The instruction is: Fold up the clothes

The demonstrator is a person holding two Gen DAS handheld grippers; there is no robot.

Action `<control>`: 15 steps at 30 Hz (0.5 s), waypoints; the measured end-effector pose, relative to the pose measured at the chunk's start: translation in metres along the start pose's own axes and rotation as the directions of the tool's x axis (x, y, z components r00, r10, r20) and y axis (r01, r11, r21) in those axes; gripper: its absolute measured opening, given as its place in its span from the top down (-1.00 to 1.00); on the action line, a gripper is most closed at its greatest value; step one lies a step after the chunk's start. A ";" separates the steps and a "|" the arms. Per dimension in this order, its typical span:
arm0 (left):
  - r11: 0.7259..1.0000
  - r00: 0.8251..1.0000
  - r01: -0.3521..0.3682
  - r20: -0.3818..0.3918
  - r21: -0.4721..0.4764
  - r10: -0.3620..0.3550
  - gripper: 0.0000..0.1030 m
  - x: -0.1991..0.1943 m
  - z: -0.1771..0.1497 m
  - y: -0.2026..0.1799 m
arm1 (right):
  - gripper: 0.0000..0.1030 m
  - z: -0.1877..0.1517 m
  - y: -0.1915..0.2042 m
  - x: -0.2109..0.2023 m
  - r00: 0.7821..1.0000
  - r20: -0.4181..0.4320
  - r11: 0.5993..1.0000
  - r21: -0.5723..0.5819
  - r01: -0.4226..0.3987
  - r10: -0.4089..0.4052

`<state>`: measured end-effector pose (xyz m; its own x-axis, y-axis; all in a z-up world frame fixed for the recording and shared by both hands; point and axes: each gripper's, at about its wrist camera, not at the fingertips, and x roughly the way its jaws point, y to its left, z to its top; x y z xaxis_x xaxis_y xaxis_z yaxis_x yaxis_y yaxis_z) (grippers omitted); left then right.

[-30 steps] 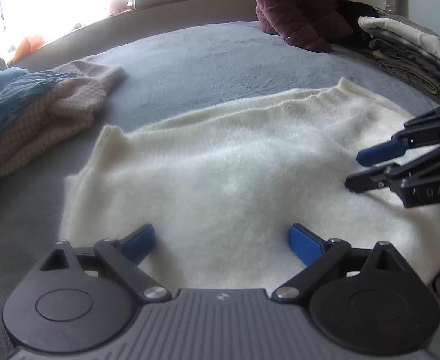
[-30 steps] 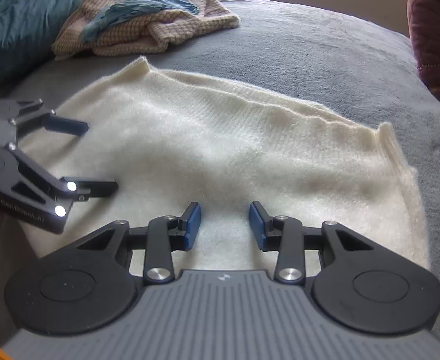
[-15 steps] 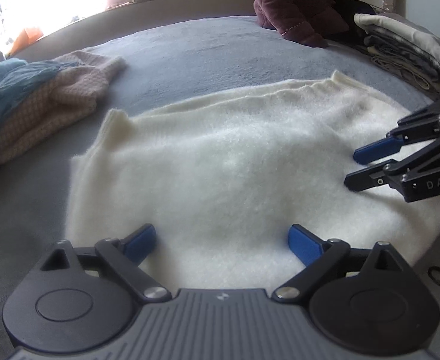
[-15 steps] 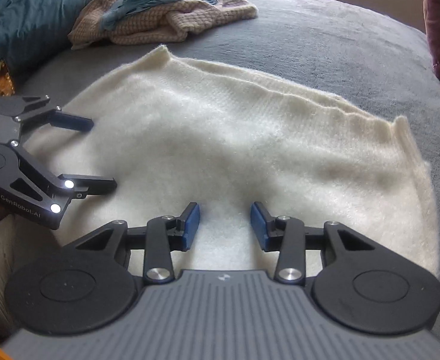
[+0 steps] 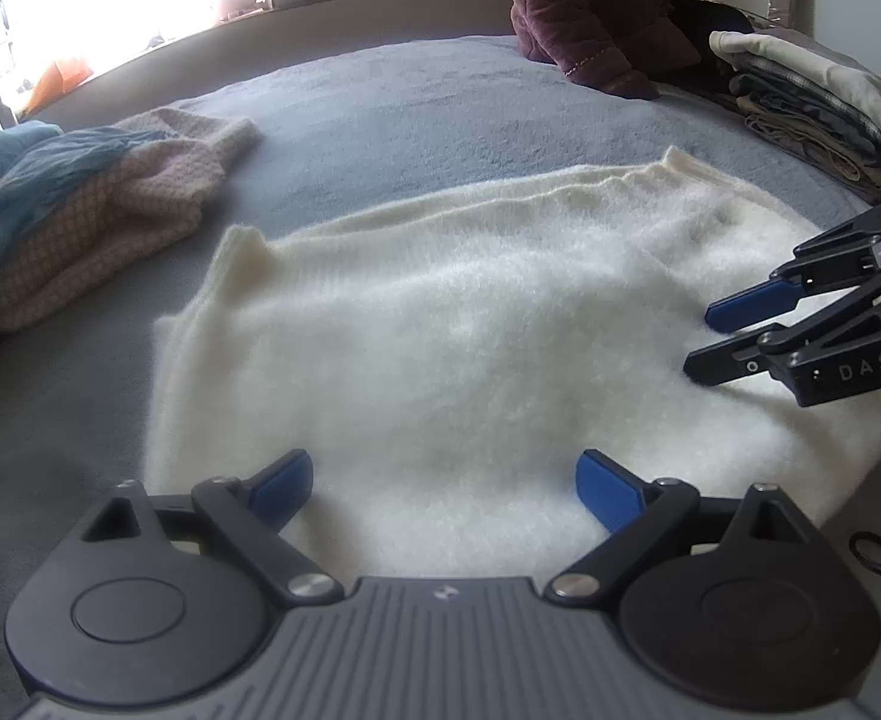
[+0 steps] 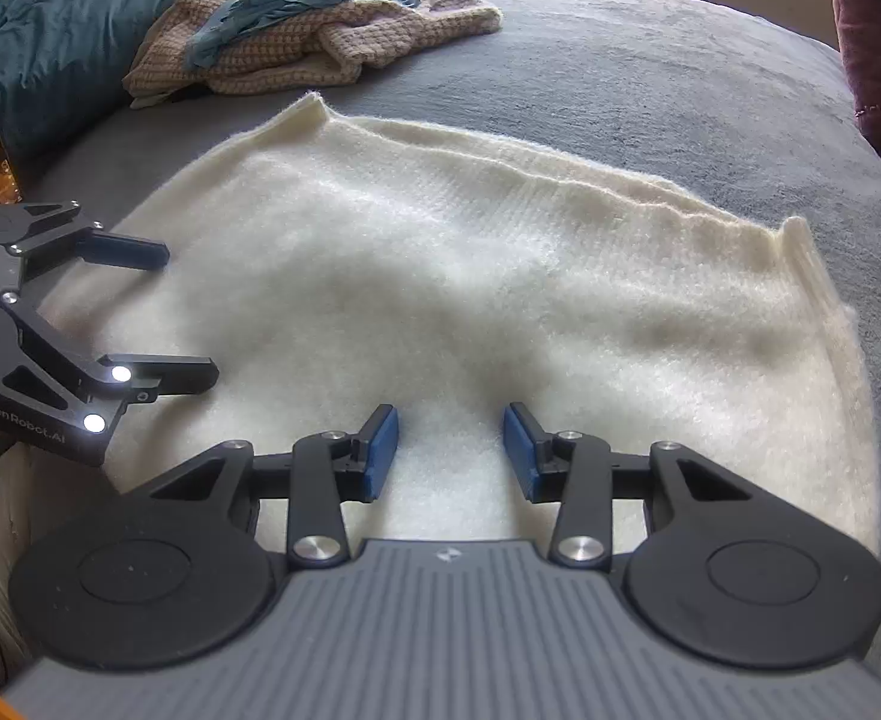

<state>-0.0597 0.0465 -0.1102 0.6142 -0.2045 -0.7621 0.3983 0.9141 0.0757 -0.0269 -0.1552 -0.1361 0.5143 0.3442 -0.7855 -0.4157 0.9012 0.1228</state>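
A fluffy cream sweater lies spread flat on the grey bed; it also shows in the right wrist view. My left gripper is open wide and empty, just above the sweater's near edge; it shows at the left of the right wrist view. My right gripper is open and empty over the near edge too; it shows at the right of the left wrist view.
A pink knit garment with a blue cloth on it lies crumpled at the left. A stack of folded clothes sits at the far right. A person in a maroon jacket sits at the bed's far side.
Both grippers have pulled back slightly and lifted, so more of the sweater shows. Both stay open, and the sweater has not moved.
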 end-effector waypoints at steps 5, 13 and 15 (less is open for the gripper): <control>1.000 1.000 0.006 -0.013 0.008 -0.006 -0.85 0.001 -0.002 0.000 | 0.22 -0.001 0.001 0.000 1.000 0.000 1.000 0.003 0.003 -0.003; 1.000 1.000 0.003 -0.018 0.013 -0.003 -0.85 0.003 -0.004 0.000 | 0.13 -0.001 0.002 0.001 1.000 0.001 1.000 -0.005 0.001 -0.001; 1.000 1.000 0.004 -0.019 0.013 -0.003 -0.85 0.003 -0.004 0.000 | 0.10 -0.002 0.004 0.001 1.000 0.000 1.000 -0.009 0.002 -0.002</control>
<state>-0.0607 0.0472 -0.1148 0.5997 -0.2009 -0.7746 0.4091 0.9089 0.0811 -0.0294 -0.1521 -0.1373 0.5153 0.3423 -0.7857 -0.4211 0.8996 0.1158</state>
